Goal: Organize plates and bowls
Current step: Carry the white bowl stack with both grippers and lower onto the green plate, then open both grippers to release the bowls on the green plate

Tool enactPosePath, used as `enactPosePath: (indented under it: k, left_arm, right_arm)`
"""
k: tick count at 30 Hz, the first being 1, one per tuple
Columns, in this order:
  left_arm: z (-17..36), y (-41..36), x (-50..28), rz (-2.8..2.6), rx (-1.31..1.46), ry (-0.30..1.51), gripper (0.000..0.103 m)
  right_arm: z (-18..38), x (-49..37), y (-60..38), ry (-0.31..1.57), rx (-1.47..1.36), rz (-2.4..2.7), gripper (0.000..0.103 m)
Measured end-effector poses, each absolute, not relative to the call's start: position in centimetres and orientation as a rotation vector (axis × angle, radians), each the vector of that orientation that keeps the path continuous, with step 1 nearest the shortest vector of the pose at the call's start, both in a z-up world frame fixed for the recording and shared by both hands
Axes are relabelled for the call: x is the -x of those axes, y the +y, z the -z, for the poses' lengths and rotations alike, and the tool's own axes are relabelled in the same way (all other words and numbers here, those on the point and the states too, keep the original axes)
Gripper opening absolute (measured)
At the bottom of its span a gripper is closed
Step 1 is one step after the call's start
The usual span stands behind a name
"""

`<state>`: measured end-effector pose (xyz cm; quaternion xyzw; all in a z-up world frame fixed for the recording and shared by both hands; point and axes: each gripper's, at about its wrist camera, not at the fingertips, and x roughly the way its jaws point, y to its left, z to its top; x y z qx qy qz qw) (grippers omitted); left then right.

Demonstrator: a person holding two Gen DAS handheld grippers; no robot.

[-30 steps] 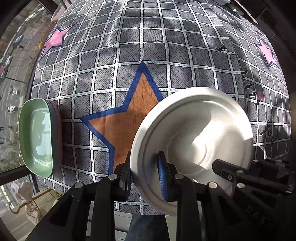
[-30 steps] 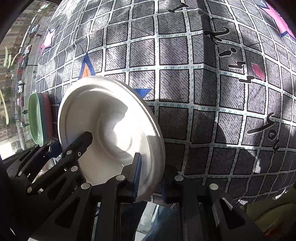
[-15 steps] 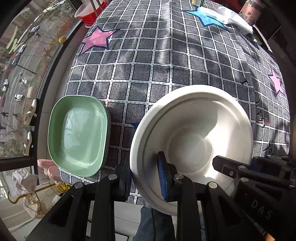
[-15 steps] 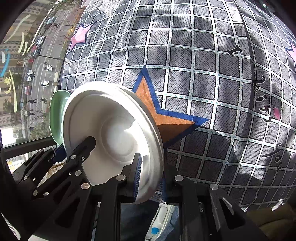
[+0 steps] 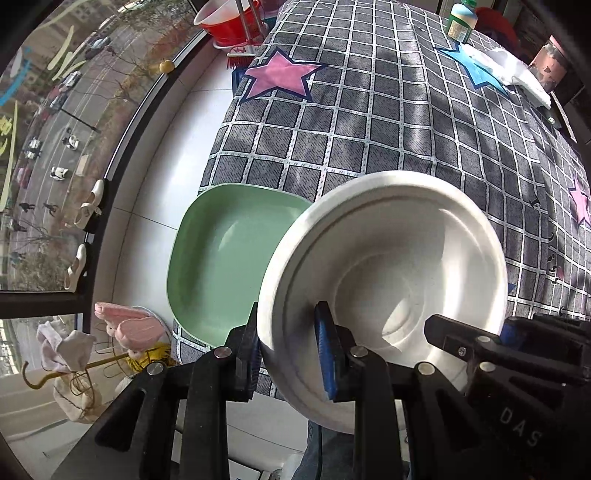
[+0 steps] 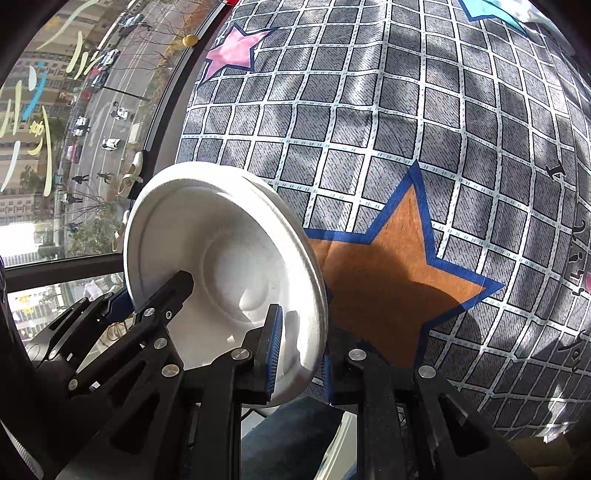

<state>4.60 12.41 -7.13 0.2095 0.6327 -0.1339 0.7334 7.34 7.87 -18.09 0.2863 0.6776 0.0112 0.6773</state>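
A table draped in a grey checked cloth (image 5: 388,122) filled most of both views, its grid broken by a pink star (image 5: 282,75), a blue star (image 5: 476,70) and, in the right wrist view, a large orange star (image 6: 391,273) outlined in blue. Beside the table, a white floor and a window onto a street far below were seen.

A white bowl (image 5: 388,277) was held in the air above the near edge of the table, gripped from two sides at once. Its rim was pinched by the left gripper (image 5: 286,354), whose jaws were closed down to the thickness of the rim, one blue pad inside the bowl and one outside. The opposite side of the rim was clamped in the same way by the right gripper (image 6: 299,350), also nearly closed, with only the bowl's wall between its pads.

A green square plate (image 5: 225,258) was seen lying on the left corner of the table, just beside the bowl and partly hidden behind it in the left wrist view.

Farther off, a red basin (image 5: 231,24) was seen on the floor past the table's far left corner. A green-capped bottle (image 5: 460,22), a folded white cloth (image 5: 513,72) and a pink cup (image 5: 550,66) were noted at the far end of the table.
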Motion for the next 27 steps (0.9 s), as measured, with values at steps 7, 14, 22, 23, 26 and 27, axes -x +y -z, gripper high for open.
enactPosePath:
  k: [7, 14, 22, 23, 26, 27]
  left_arm:
    - [7.2, 14.6, -6.6, 0.260, -0.425, 1.390, 0.029]
    - [8.0, 16.8, -8.4, 0.228, -0.387, 1.405, 0.029]
    - [10.3, 18.2, -9.2, 0.224, -0.353, 1.452, 0.029]
    - [10.4, 18.3, -9.3, 0.223, -0.352, 1.453, 0.029]
    - [10.0, 18.8, -9.8, 0.217, -0.349, 1.444, 0.029]
    - [9.7, 18.9, -9.9, 0.217, -0.350, 1.435, 0.029]
  right_arm:
    - [18.5, -8.9, 10.2, 1.539, -0.605, -0.053, 0.022]
    - [19.6, -11.1, 12.6, 1.561, -0.580, -0.066, 0.022]
    - [21.9, -13.4, 15.1, 1.594, -0.547, -0.057, 0.022]
    - [22.1, -13.6, 15.2, 1.595, -0.547, -0.055, 0.022]
    - [22.0, -14.2, 15.8, 1.592, -0.546, -0.056, 0.022]
    - [21.8, -14.5, 16.1, 1.588, -0.543, -0.059, 0.022]
